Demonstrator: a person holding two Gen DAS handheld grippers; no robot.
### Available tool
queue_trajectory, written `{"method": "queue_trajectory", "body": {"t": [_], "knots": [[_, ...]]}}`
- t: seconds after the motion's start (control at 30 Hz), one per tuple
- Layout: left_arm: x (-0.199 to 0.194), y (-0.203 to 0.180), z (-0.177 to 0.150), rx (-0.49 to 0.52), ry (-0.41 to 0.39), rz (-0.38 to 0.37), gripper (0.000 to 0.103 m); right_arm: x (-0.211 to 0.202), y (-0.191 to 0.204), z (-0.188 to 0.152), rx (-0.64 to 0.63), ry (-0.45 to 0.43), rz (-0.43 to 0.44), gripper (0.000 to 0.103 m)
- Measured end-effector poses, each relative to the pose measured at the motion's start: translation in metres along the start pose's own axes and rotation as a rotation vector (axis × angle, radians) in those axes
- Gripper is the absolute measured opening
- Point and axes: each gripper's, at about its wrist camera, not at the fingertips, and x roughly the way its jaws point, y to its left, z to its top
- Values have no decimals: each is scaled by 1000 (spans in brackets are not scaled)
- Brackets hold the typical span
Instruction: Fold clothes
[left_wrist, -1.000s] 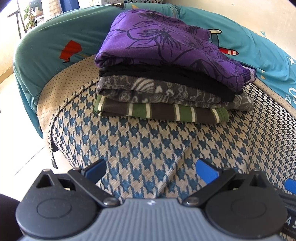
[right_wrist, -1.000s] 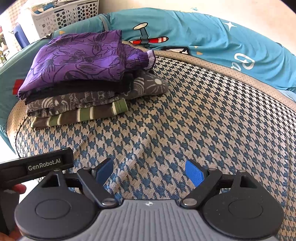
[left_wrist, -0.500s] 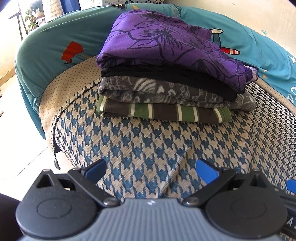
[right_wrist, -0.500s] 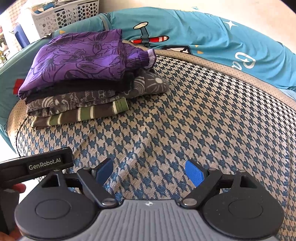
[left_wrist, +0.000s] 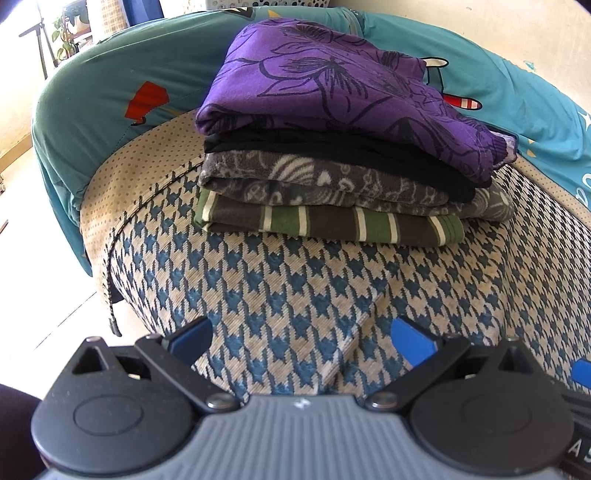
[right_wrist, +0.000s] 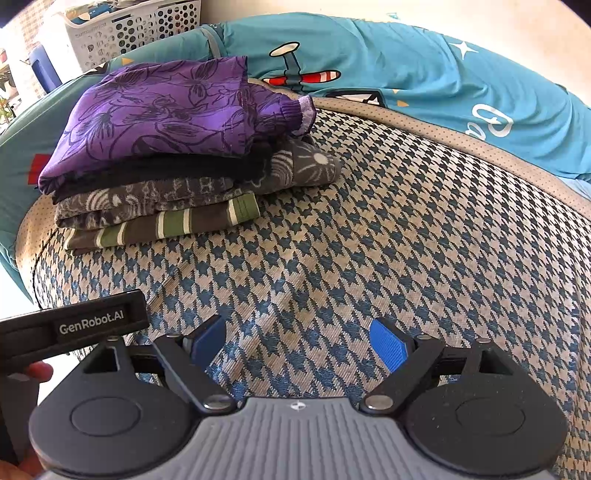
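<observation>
- Left wrist view: the left gripper (left_wrist: 301, 338) hangs over a houndstooth cover (left_wrist: 314, 295) on a bed or couch. Its jaws are spread wide, blue pads apart, and nothing lies between them.
- Ahead of it, well apart from the pads, is a neat stack (left_wrist: 347, 158) of four folded garments: a purple top (left_wrist: 332, 85) with dark flower outlines on top, a black piece (left_wrist: 332, 146) under it, then a grey patterned piece (left_wrist: 314, 184), and a green striped piece (left_wrist: 332, 223) at the bottom.
- Behind the stack runs a teal sheet (left_wrist: 110, 85) printed with cartoon shapes. A blue pad of the other gripper peeks in at the right edge.
- Compared with the pictures from a second ago, almost nothing differs: the stack sits in the same spot and the jaws show the same gap.
- Right wrist view: the right gripper (right_wrist: 297, 343) also hangs over the cover (right_wrist: 406, 240), jaws wide and empty. The stack (right_wrist: 177, 155) is up and to the left, not touched.
- The left gripper's black body shows at the lower left, with a fingertip beside it. A white basket (right_wrist: 122, 29) stands far back.
- This view too matches the earlier ones.
- Judgement: with four pieces folded and both grippers idle and empty, the folding looks finished, or paused until another garment is brought; no loose garment is in sight.
</observation>
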Motion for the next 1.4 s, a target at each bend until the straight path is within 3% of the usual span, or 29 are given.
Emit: {"method": "queue_trajectory", "body": {"t": [1.4], "knots": [[-1,-2,-1,-3,1,8,103,-1,3,0,-5,5,3,85]]}}
